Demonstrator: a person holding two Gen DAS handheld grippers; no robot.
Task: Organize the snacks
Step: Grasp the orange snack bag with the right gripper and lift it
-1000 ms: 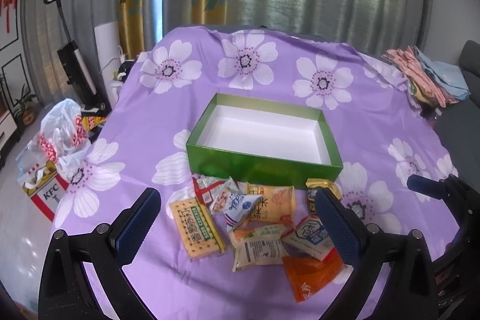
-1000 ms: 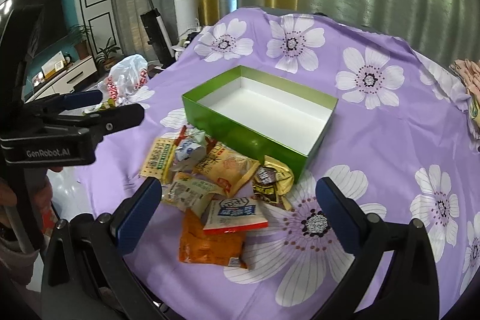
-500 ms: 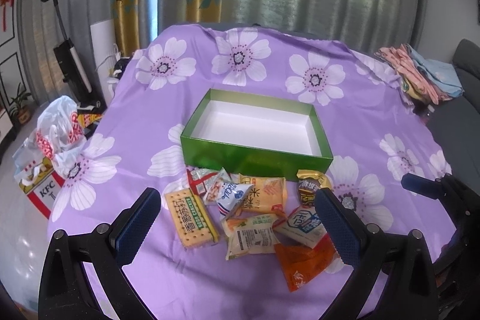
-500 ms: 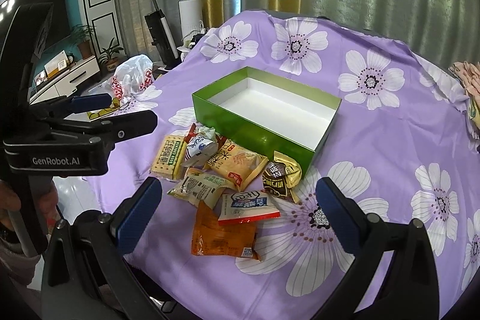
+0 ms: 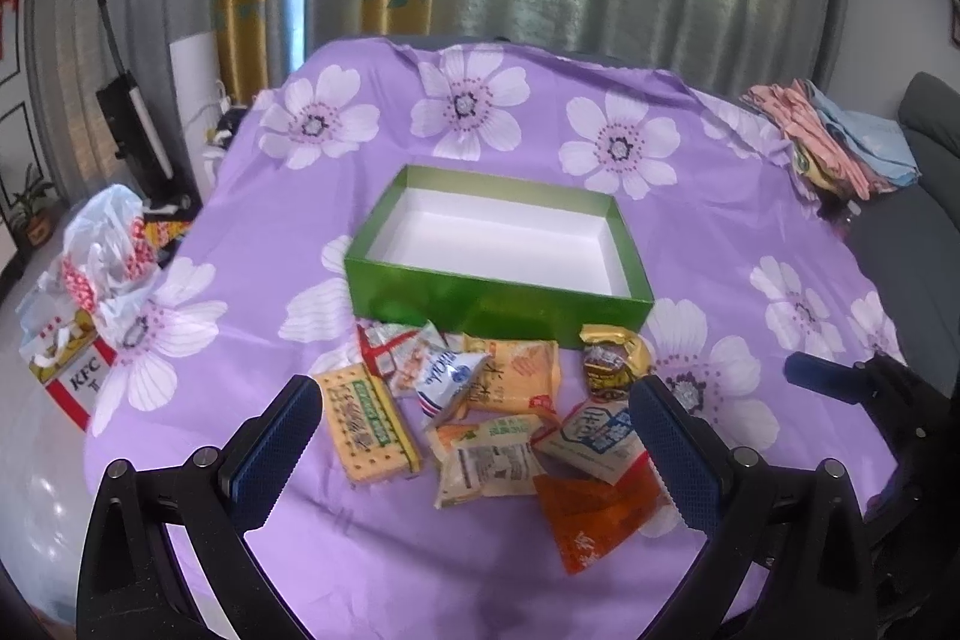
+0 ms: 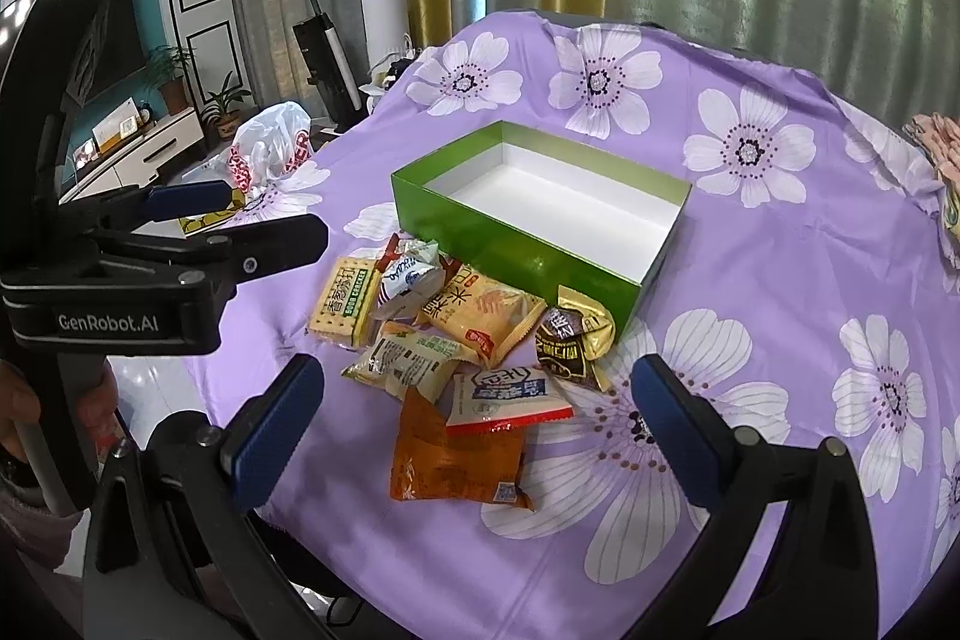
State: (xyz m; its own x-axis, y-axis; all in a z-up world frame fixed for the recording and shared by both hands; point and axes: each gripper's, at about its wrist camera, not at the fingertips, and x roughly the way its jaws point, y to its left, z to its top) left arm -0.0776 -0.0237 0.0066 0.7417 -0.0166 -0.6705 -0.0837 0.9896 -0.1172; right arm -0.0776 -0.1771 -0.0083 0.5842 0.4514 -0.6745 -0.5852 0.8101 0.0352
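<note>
Your left gripper (image 5: 474,451) and right gripper (image 6: 474,421) both gape wide, holding nothing, at the bottom of their frames. The snack packets (image 5: 498,406) lie heaped at frame centre, just below the green box (image 5: 498,295), on the purple flowered cloth (image 5: 720,232).

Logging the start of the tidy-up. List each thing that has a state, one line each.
green box: open, nothing inside
snack packets: sealed, piled loose on the cloth beside the box
left gripper: open, holding nothing
right gripper: open, holding nothing
white plastic bag: crumpled
</note>
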